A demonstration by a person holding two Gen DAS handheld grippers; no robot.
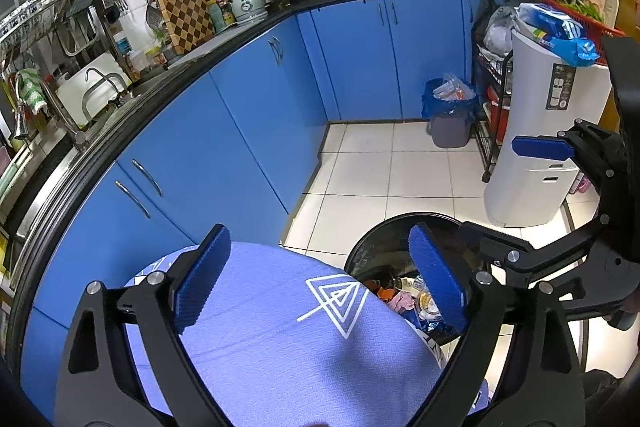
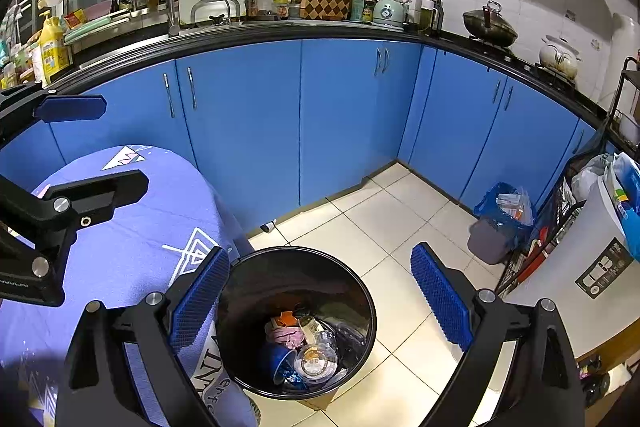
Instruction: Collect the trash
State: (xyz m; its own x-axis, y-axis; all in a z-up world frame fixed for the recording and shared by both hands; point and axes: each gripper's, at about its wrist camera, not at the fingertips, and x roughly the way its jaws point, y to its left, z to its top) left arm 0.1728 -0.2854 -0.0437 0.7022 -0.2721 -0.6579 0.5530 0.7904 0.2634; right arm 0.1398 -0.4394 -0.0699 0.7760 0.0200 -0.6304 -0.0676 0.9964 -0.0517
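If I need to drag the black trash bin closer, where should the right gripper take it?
Probably the black trash bin's upper rim, on the bare-floor side away from the purple tablecloth. The bin stands upright and open-topped, so the open right gripper could come down from above, one finger inside the wall, one outside. The round body looks too wide to span.

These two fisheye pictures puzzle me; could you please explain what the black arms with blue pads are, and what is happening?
They are hand-held two-finger grippers, one per hand, each carrying a camera looking along its fingers. The left gripper stands open and empty over a purple-blue patterned tablecloth. The right gripper is also open and empty, above a round black trash bin on the tiled floor. Inside lie a pink crumpled wrapper and a clear plastic lid. Nothing is held.
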